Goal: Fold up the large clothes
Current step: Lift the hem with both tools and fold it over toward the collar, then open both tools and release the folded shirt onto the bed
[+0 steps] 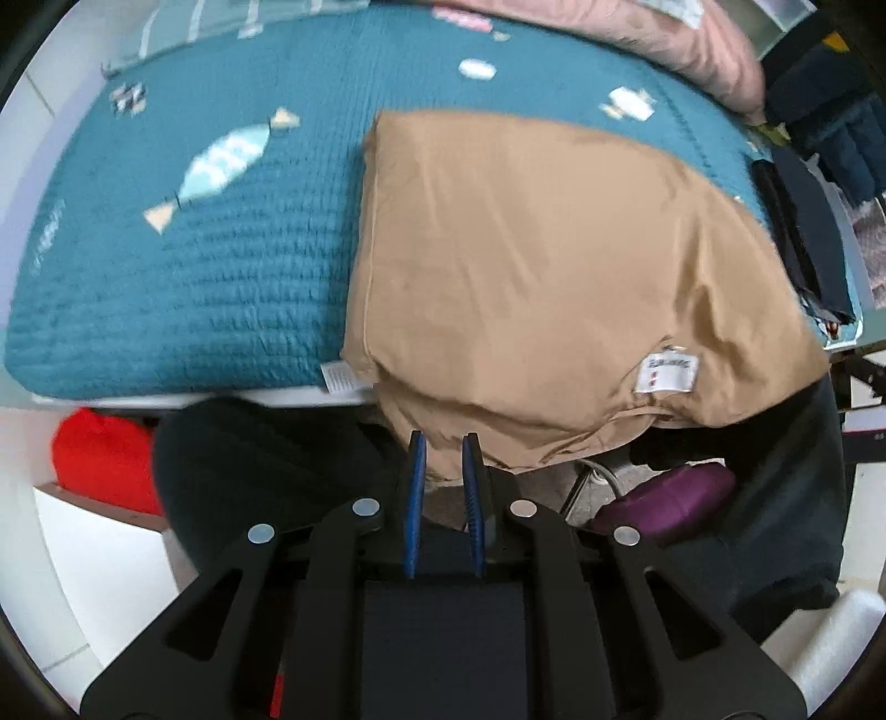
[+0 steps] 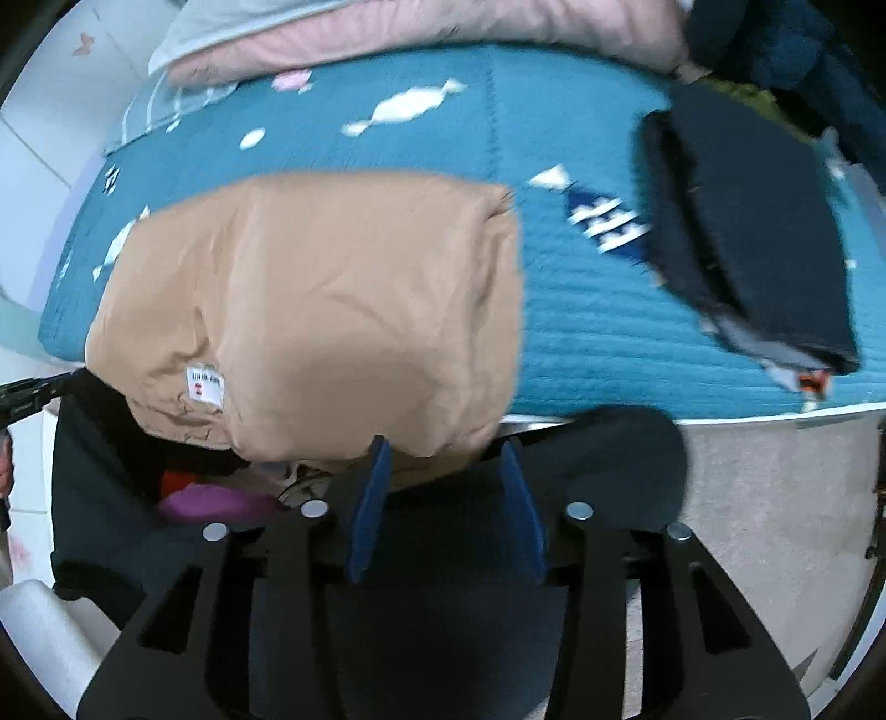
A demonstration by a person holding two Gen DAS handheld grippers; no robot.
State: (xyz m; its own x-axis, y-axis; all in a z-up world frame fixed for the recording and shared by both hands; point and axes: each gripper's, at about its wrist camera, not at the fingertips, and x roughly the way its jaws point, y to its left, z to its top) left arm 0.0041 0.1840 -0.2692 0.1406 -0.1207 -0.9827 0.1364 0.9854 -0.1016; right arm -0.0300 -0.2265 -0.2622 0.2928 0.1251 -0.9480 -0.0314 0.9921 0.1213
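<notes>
A tan garment [image 1: 526,266] lies folded on the teal quilted bedspread [image 1: 194,288], its near edge hanging over the bed's front edge. A white label [image 1: 667,374] shows on it. My left gripper [image 1: 444,443] sits at that hanging edge, its blue pads [image 1: 416,482] a narrow gap apart with tan cloth between them. In the right wrist view the tan garment [image 2: 332,299] fills the left middle, with the label [image 2: 206,386] at its near left. My right gripper [image 2: 446,451] is open, its pads [image 2: 368,498] wide apart at the garment's near edge.
A dark folded garment [image 2: 758,232] lies on the bedspread to the right. Pink bedding [image 2: 443,27] is piled at the back. Below the bed edge are a red item [image 1: 102,457], a dark bundle [image 1: 260,471] and a purple item [image 1: 664,498]. Grey carpet [image 2: 775,498] lies lower right.
</notes>
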